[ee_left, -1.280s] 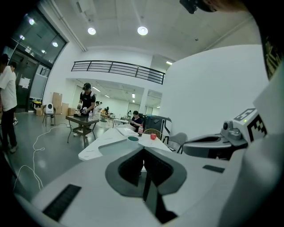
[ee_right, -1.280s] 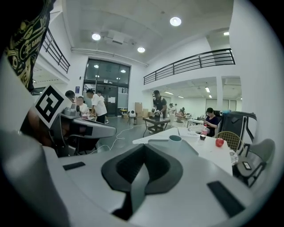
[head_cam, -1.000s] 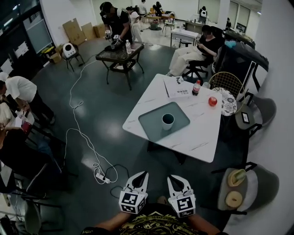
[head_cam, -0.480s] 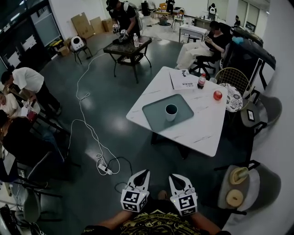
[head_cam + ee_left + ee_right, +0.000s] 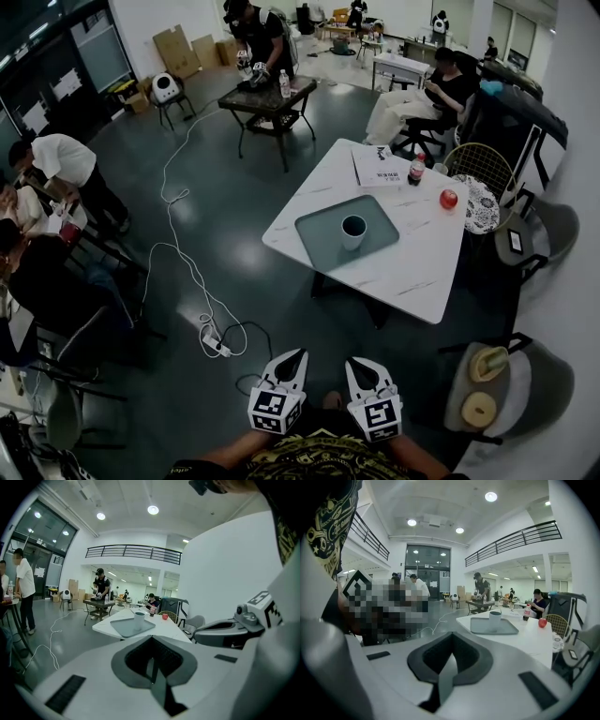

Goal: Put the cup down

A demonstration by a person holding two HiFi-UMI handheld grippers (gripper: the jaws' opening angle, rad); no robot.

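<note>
A white cup [image 5: 353,232] stands upright on a grey tray [image 5: 323,233] on the white marble table [image 5: 412,277], well ahead of me. Both grippers hang low near my body, far short of the table. My left gripper [image 5: 294,357] and right gripper [image 5: 355,363] are shut with nothing between the jaws. In the left gripper view the cup [image 5: 139,619] and tray [image 5: 126,627] show beyond the closed left gripper [image 5: 152,666]. The right gripper view shows the cup [image 5: 495,618] on the tray [image 5: 483,626] past the closed right gripper [image 5: 449,666].
On the table lie a red apple [image 5: 449,199], a cola bottle [image 5: 416,170] and a booklet [image 5: 379,169]. Chairs stand right of the table, one [image 5: 487,384] close by. A white cable [image 5: 178,262] and power strip [image 5: 216,345] lie on the floor left. People stand around.
The head view has shifted, so the table and cup sit a little further right in the picture. Both grippers stay low, close together and shut.
</note>
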